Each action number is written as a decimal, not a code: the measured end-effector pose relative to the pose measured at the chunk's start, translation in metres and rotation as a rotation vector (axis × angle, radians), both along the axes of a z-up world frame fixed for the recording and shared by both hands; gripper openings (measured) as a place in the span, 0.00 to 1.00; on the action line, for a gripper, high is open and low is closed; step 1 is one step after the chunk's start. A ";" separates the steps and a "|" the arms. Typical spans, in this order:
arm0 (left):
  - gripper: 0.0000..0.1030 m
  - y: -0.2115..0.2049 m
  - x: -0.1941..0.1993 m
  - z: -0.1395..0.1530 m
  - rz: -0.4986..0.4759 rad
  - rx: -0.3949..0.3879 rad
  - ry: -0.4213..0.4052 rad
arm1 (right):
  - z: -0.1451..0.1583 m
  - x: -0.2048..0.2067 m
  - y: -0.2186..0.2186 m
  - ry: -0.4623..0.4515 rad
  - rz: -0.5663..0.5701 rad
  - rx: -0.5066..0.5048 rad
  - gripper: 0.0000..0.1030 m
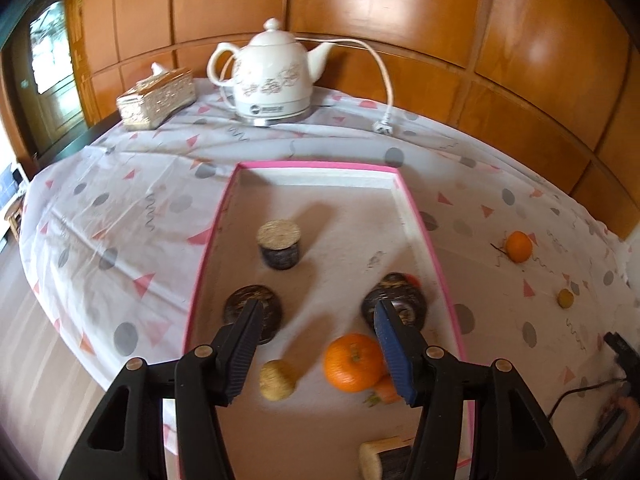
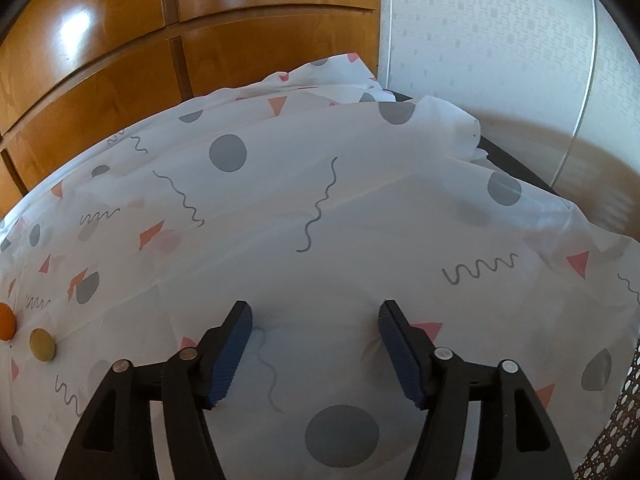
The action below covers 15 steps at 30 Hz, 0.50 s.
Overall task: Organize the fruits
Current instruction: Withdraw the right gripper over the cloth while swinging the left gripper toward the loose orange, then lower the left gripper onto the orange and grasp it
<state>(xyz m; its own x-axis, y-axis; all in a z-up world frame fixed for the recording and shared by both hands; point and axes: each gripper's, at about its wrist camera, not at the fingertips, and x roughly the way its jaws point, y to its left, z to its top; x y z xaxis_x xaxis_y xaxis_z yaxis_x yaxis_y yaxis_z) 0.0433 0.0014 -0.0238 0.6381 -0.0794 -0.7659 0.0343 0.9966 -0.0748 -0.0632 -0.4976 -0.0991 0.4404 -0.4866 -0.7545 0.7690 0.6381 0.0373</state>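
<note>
Where fingers (image 1: 394,354) overlap: carrot (image 1: 386,390) half-hidden.

Glossy ceramic teapot (image 1: 276,76); glossy wood panels (image 1: 400,8); matt cloth tablecloth (image 2: 320,220).

Black tongs (image 1: 318,320), seemingly blue-padded

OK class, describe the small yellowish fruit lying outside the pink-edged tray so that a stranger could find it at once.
Start at the pink-edged tray on the patterned tablecloth. Look to its right, where two fruits lie on the cloth. The small yellowish fruit is the nearer one; unlike the orange beyond it, it is dull yellow and clearly smaller.
</note>
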 end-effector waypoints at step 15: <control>0.56 -0.059 0.014 0.001 -0.138 0.039 0.008 | -0.001 0.004 0.002 0.005 0.019 -0.001 0.76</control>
<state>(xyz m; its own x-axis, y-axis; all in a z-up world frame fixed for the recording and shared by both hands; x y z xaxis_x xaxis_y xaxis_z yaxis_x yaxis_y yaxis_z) 0.0569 -0.0571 -0.0225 0.6173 -0.1358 -0.7749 0.1706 0.9847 -0.0366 -0.0587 -0.4958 -0.1005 0.4458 -0.4786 -0.7564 0.7569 0.6527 0.0332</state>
